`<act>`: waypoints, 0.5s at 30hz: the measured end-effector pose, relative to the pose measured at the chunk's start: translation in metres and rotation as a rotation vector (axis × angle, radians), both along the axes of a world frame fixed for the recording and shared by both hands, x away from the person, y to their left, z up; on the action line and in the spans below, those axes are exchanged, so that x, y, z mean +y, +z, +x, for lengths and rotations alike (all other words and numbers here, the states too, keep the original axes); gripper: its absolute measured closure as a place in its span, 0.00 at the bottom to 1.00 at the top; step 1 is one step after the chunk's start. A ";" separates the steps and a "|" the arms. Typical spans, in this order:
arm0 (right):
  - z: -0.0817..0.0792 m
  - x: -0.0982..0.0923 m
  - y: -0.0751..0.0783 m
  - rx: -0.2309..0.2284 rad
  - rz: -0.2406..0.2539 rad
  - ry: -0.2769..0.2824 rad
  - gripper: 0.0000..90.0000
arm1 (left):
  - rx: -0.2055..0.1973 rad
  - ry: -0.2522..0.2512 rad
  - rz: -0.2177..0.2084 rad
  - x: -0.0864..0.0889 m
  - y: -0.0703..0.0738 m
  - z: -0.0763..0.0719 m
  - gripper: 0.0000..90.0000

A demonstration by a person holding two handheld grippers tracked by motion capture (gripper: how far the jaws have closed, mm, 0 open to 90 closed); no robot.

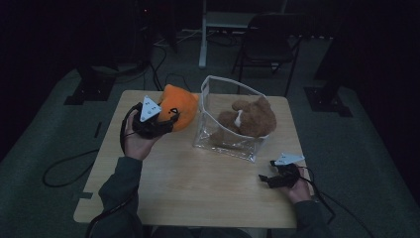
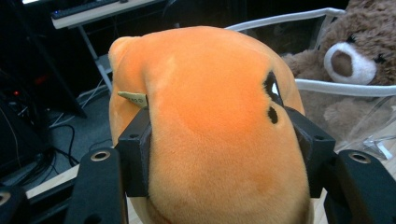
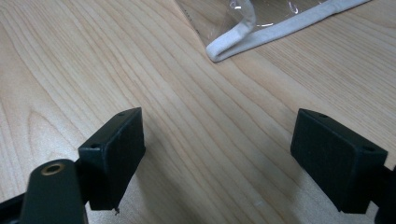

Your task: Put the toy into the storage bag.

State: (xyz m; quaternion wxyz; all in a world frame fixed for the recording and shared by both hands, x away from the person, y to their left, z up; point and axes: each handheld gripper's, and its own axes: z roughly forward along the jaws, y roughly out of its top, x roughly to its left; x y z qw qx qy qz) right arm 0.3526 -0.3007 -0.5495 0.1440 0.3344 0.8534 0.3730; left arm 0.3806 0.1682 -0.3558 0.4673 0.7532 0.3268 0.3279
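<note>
The orange plush toy (image 1: pixel 179 106) sits clamped in our left gripper (image 1: pixel 166 121), held above the far left part of the wooden table (image 1: pixel 198 183), just to the left of the clear bag. In the left gripper view the toy (image 2: pixel 210 135) bulges between the two black jaws, whose pads press into its sides and dent the fur, so this gripper is gripping the toy. A small tan tag (image 2: pixel 133 99) sticks out of a seam on the toy's left side; there is printing on it, but it is too small for us to read. Two small dark marks show near the right jaw. Our left hand (image 1: pixel 136 141) wraps the gripper body from below, and a grey three-cornered plate with small dark marks rides on top of it. Moving right, the clear bag (image 1: pixel 210 99) with a white rim stands open near the middle of the table, and a brown teddy bear (image 1: pixel 250 119) lies inside it. In the left gripper view we see the bear (image 2: pixel 359 51) with its white muzzle just behind the bag's rim. Farther right, our right gripper (image 1: pixel 265 179) rests low at the table's near right edge, well apart from the bag. In the right gripper view its jaws stand wide apart over bare wood with nothing between them, so it is open, and a white-edged corner of the bag (image 3: pixel 280 28) lies ahead.
</note>
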 end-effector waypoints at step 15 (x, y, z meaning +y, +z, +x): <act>0.000 0.000 0.000 0.000 0.000 0.000 0.19 | -0.023 -0.032 -0.021 -0.009 0.010 -0.003 0.42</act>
